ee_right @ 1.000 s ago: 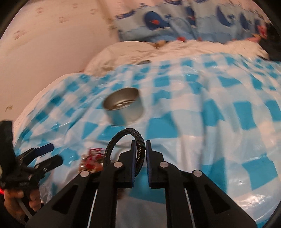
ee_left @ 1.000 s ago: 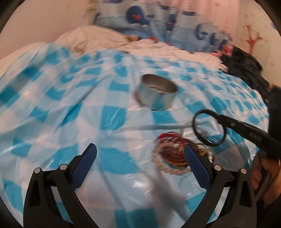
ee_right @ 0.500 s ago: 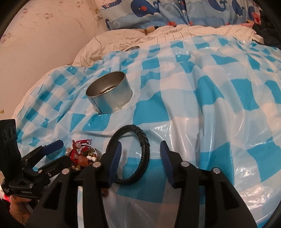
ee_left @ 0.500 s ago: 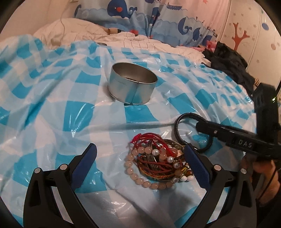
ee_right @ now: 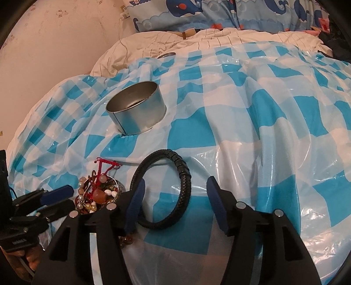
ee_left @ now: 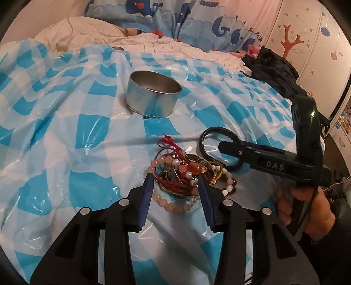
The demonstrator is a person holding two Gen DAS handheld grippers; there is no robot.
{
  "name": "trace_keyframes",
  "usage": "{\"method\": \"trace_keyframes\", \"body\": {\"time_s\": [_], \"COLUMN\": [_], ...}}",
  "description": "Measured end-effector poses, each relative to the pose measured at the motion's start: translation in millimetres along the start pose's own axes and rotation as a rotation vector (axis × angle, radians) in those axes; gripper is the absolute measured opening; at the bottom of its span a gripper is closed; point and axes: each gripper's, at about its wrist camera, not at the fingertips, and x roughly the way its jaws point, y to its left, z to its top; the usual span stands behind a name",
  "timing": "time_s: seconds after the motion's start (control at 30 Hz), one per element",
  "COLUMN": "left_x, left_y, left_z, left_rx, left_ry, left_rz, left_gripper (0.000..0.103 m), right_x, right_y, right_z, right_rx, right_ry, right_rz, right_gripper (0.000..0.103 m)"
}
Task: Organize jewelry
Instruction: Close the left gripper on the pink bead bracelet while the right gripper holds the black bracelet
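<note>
A tangled pile of bead and cord bracelets (ee_left: pixel 184 173) lies on the blue checked plastic sheet, also in the right wrist view (ee_right: pixel 98 193). My left gripper (ee_left: pixel 174 188) is open, its blue pads straddling the pile's near side. A black braided bracelet (ee_right: pixel 166 188) lies flat on the sheet between the spread fingers of my open right gripper (ee_right: pixel 175 197); it also shows in the left wrist view (ee_left: pixel 210 140). An open round metal tin (ee_left: pixel 152 96) stands behind the pile, also in the right wrist view (ee_right: pixel 137 107).
The checked sheet (ee_right: pixel 263 131) covers a bed with a white quilt (ee_right: pixel 197 41) and whale-print pillows (ee_left: pixel 175 19) at the back. Dark clothing (ee_left: pixel 274 68) lies at the far right. A small round metal lid (ee_right: pixel 166 54) rests on the quilt.
My right gripper opened and let go of the black bracelet, which now lies on the sheet. My left gripper narrowed and came down around the pile of bracelets.
</note>
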Motion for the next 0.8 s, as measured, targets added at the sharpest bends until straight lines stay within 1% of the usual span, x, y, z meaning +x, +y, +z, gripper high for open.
{"method": "trace_keyframes", "body": {"time_s": [0.03, 0.07, 0.1, 0.13, 0.2, 0.23, 0.27, 0.3, 0.33, 0.37, 0.4, 0.43, 0.47, 0.5, 0.6, 0.7, 0.8], "left_x": [0.0, 0.4, 1.7, 3.4, 8.5, 11.5, 15.6, 19.6, 21.8, 23.5, 23.5, 21.3, 17.7, 14.1, 0.5, -2.2, 1.9], "left_y": [2.8, 6.1, 10.6, 14.3, 20.1, 21.7, 22.3, 22.2, 21.7, 21.1, 19.8, 17.7, 15.4, 13.8, 12.5, 7.7, 9.0], "left_z": [0.6, 1.3, 1.5, 3.0, 4.6, 5.5, 5.7, 5.8, 5.9, 6.4, 6.9, 7.0, 6.8, 6.7, 6.1, 6.2, 7.0], "left_rx": [-0.011, -0.024, -0.049, -0.067, -0.096, -0.1, -0.099, -0.093, -0.09, -0.09, -0.088, -0.083, -0.081, -0.076, -0.078, -0.049, -0.055], "left_ry": [-0.005, -0.011, -0.016, -0.017, -0.017, -0.015, -0.014, -0.012, -0.007, 0.004, 0.005, 0.005, -0.001, -0.008, -0.032, -0.036, -0.021], "left_rz": [0.017, 0.033, 0.054, 0.059, 0.038, 0.033, 0.03, 0.022, 0.013, 0.0, -0.011, -0.043, -0.045, -0.048, -0.086, -0.07, -0.062], "left_gripper": [0.057, 0.063, 0.072, 0.075, 0.075, 0.075, 0.075, 0.069, 0.055, 0.047, 0.03, 0.02, 0.018, 0.006, 0.007, 0.007, 0.007], "right_x": [0.5, 0.8, 1.1, 1.3, 1.5, 1.8, 2.6, 3.0, 3.6, 3.7, 4.0, 4.1, 4.4, 4.3, 3.9, 4.0, 3.9], "right_y": [0.8, 1.1, 1.4, 1.1, 1.6, 2.1, 2.7, 2.4, 1.6, 0.9, 0.3, 0.3, 1.3, 0.2, 0.0, 0.1, 0.5], "right_z": [-0.4, -0.9, -1.2, -1.1, -1.2, -1.5, -1.7, -2.0, -2.3, -2.2, -2.1, -2.2, -2.5, -2.2, -2.1, -1.9, -1.8], "right_rx": [-0.004, -0.008, -0.01, -0.01, -0.01, -0.011, -0.01, -0.008, -0.003, 0.001, 0.004, 0.003, 0.001, 0.002, 0.003, 0.003, 0.003], "right_ry": [0.0, 0.0, 0.0, 0.0, 0.001, 0.001, 0.004, 0.006, 0.008, 0.009, 0.01, 0.01, 0.01, 0.009, 0.01, 0.011, 0.011], "right_rz": [0.0, -0.003, -0.004, -0.004, 0.0, 0.004, 0.008, 0.012, 0.015, 0.018, 0.02, 0.02, 0.017, 0.018, 0.02, 0.02, 0.022], "right_gripper": [0.059, 0.06, 0.06, 0.06, 0.059, 0.057, 0.046, 0.038, 0.036, 0.036, 0.036, 0.036, 0.036, 0.036, 0.036, 0.036, 0.037]}}
